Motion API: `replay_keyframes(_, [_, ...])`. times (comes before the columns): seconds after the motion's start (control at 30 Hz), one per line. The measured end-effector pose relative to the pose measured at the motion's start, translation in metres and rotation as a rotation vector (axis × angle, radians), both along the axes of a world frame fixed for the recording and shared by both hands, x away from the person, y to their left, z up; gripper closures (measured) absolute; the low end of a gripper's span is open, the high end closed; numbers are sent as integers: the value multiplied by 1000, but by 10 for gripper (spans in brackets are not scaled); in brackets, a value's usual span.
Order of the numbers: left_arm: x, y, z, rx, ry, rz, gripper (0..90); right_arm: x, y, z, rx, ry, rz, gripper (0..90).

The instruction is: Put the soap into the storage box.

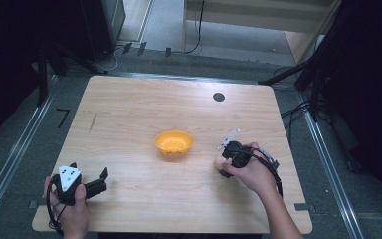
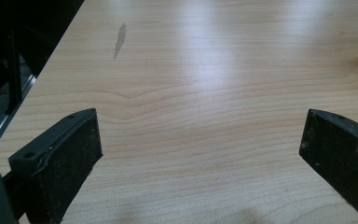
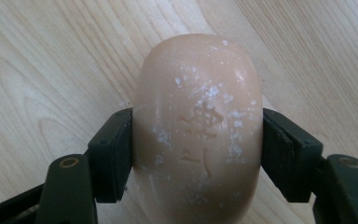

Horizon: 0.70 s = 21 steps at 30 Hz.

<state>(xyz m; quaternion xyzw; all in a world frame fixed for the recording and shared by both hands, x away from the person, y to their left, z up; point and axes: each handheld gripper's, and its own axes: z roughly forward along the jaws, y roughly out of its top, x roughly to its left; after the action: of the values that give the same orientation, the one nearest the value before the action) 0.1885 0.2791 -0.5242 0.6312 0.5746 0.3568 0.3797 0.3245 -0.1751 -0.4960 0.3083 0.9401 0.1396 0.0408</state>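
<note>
Soap: a peach bar of soap (image 3: pixel 198 130) lies on the table (image 1: pixel 129 114), right of the orange bowl (image 1: pixel 174 143).
Right gripper (image 3: pixel 198 154): clamped on the soap's two long sides.
Left gripper (image 2: pixel 200 154): jaws wide apart, nothing between them, left of the bowl.
Risk: the rounded, slick bar could squirt out of the pads when lifted towards the bowl.
Writing: characters pressed into the soap, not readable.
</note>
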Motion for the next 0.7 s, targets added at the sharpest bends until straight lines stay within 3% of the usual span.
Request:
replay_keyframes(0.4, [0,0,0,-3,-2,-3,0,8,4,13,27,-6,127,334])
replay_keyframes(0.7, [0,0,0,-4,-1,-4,0,13,16,26,14,-30,207,334])
